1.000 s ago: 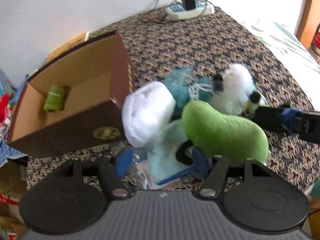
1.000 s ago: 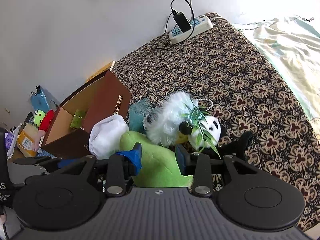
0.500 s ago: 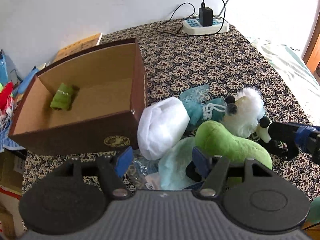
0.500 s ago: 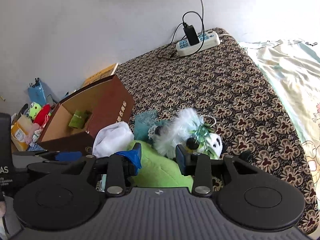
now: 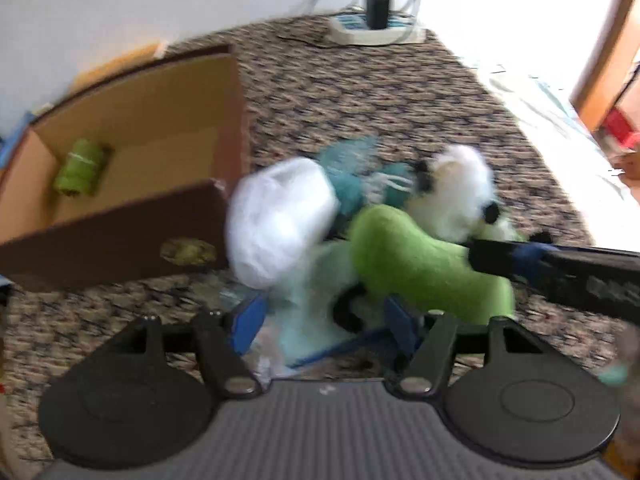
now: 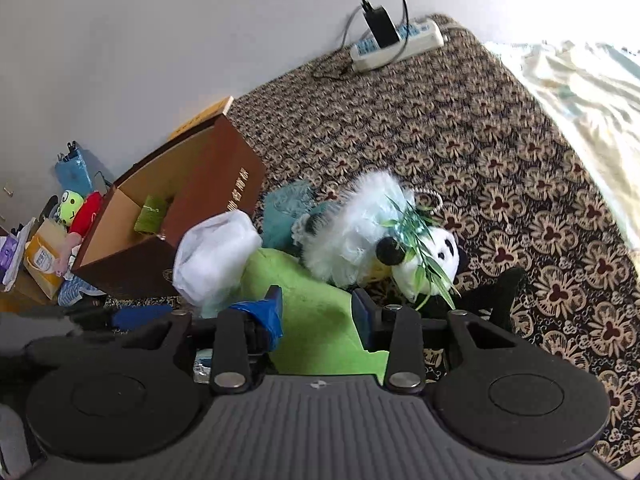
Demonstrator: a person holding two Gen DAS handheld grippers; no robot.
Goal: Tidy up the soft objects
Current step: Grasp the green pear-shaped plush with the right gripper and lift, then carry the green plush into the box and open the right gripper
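Observation:
A pile of soft things lies on the patterned tabletop beside an open brown box. The pile holds a white bundle, a green plush, a panda plush, a teal pouch and a pale mint cloth. A green roll lies in the box. My left gripper is open around the mint cloth. My right gripper is open, its fingers either side of the green plush.
A power strip with a black charger sits at the table's far edge by the wall. Toys and cartons crowd the left beyond the box. A pale bedsheet lies to the right.
The left wrist view has dropped and closed in on the pile, now blurred by motion. The right wrist view has moved lower and closer to the green plush.

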